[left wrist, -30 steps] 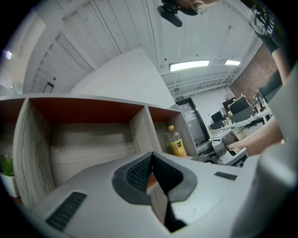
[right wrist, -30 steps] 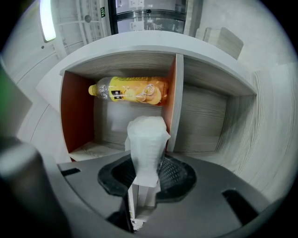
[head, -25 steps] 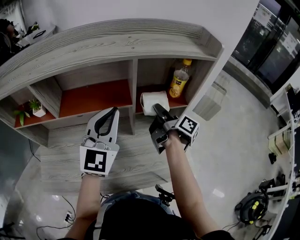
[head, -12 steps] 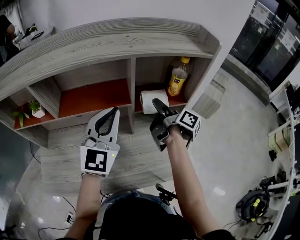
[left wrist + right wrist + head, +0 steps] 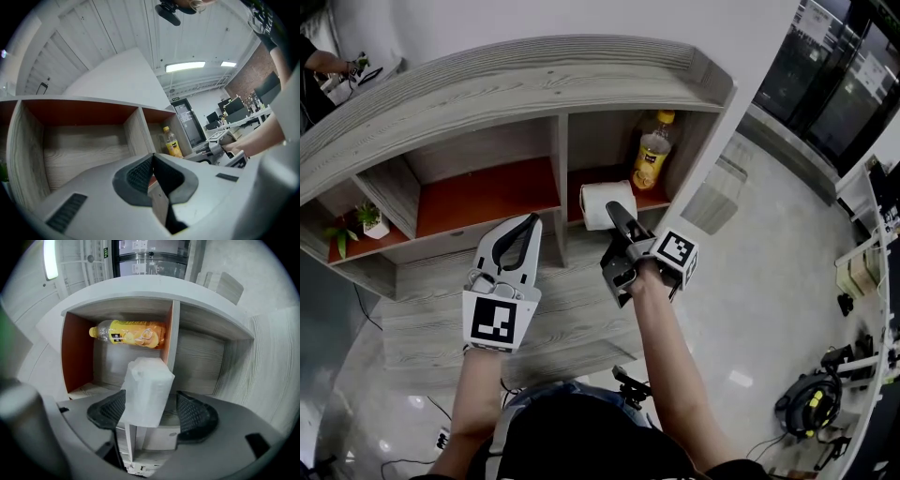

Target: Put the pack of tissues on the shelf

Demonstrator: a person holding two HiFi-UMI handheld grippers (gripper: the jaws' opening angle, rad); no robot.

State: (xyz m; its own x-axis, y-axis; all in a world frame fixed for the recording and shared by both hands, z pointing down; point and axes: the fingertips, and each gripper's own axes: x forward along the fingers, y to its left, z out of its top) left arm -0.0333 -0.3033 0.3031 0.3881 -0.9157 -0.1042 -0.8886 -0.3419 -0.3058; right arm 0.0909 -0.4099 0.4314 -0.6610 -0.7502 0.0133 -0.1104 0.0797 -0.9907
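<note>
Grey-wood shelf [image 5: 487, 94] on glossy floor [image 5: 750, 281], right gripper [image 5: 615, 212] opening its jaws round pack of tissues [image 5: 147, 390], left gripper [image 5: 525, 223] closed

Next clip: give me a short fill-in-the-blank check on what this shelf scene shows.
1. On the shelf, the pack of tissues shares a compartment with a yellow ___.
2. The left gripper's jaws are ___, with nothing between them.
3. In the head view, the potted plant stands at the shelf's far ___.
Missing words: bottle; shut; left.
</note>
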